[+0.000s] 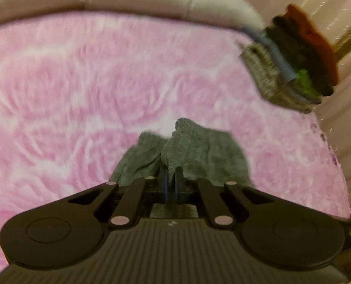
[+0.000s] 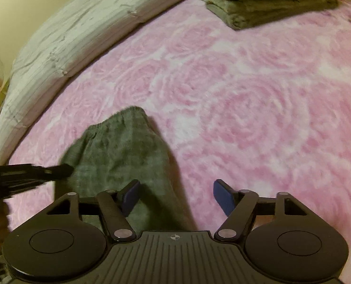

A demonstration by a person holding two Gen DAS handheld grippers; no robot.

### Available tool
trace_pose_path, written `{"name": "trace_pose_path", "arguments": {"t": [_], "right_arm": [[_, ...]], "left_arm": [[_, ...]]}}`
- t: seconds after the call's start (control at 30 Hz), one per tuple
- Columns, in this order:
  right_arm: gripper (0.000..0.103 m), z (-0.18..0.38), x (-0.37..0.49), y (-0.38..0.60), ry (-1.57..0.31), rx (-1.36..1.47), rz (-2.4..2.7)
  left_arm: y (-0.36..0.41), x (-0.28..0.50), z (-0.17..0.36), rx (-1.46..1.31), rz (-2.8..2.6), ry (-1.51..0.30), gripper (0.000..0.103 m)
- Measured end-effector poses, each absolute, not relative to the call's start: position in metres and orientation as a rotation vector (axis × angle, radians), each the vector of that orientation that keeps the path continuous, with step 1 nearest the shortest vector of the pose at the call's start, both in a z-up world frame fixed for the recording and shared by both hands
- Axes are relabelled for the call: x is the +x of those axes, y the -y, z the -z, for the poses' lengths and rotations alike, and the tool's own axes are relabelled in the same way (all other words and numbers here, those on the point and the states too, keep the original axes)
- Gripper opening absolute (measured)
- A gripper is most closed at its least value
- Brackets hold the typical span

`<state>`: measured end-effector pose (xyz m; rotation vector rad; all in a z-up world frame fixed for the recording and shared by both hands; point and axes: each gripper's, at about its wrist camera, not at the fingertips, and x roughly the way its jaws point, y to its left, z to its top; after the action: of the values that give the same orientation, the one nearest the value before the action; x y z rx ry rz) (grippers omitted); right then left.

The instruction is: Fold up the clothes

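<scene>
Here, left gripper (image 1: 172, 177) pressed together, pinching a fold of the soft grey knit garment (image 1: 189, 149) bunched just ahead of it. Right gripper (image 2: 176, 195) spread wide, blue pads (image 2: 224, 196) apart, nothing pinched; same grey garment (image 2: 123, 151) with its elastic hem lying under and beyond its left pad. All resting on a pink rose-patterned fleece blanket (image 2: 246, 99) over the bed. Farther off, a pale quilted pillow (image 2: 64, 40) along the edge, and a stack of folded clothes (image 1: 291, 66) near the far corner.
</scene>
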<state>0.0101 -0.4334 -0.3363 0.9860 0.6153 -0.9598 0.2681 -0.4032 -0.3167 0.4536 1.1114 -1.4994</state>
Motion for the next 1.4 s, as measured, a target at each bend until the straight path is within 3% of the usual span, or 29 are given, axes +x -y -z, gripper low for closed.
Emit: {"name": "trace_pose_path", "arguments": {"t": [0.1, 0.4, 0.53, 0.57, 0.77, 0.93, 1.13, 1.2, 1.23, 1.27, 1.33, 1.4], "right_arm": [[0.071, 0.336, 0.024, 0.435, -0.647, 0.941, 0.946], [0.071, 0.351, 0.067, 0.441, -0.748, 0.826, 0.936], [0.071, 0.346, 0.058, 0.438, -0.741, 0.832, 0.975], [0.071, 0.341, 0.051, 0.434, -0.732, 0.843, 0.979], [0.071, 0.316, -0.021, 0.375, -0.731, 0.931, 1.012], [0.071, 0.305, -0.072, 0.302, -0.792, 1.047, 1.037], [0.071, 0.306, -0.095, 0.253, -0.783, 1.154, 1.069], [0.071, 0.308, -0.099, 0.249, -0.758, 1.167, 1.088], [0.070, 0.309, -0.101, 0.249, -0.748, 1.173, 1.097], [0.068, 0.309, -0.102, 0.248, -0.735, 1.181, 1.105], [0.051, 0.309, -0.105, 0.247, -0.710, 1.202, 1.110], [0.043, 0.309, -0.107, 0.246, -0.690, 1.220, 1.108]], "left_arm": [[0.392, 0.270, 0.299, 0.478, 1.480, -1.032, 0.003], [0.398, 0.298, 0.355, 0.515, 1.410, -1.100, 0.004], [0.388, 0.308, 0.356, 0.475, 1.416, -1.107, 0.021], [0.382, 0.312, 0.352, 0.444, 1.408, -1.120, 0.021], [0.295, 0.316, 0.326, 0.402, 1.386, -1.244, 0.020], [0.218, 0.274, 0.329, 0.430, 1.412, -1.428, 0.020], [0.189, 0.250, 0.346, 0.468, 1.333, -1.456, 0.020], [0.189, 0.246, 0.349, 0.473, 1.332, -1.452, 0.017], [0.189, 0.245, 0.351, 0.488, 1.341, -1.448, 0.008], [0.189, 0.244, 0.352, 0.502, 1.349, -1.443, 0.001], [0.191, 0.243, 0.350, 0.512, 1.378, -1.429, 0.001], [0.184, 0.245, 0.336, 0.483, 1.410, -1.388, 0.000]]}}
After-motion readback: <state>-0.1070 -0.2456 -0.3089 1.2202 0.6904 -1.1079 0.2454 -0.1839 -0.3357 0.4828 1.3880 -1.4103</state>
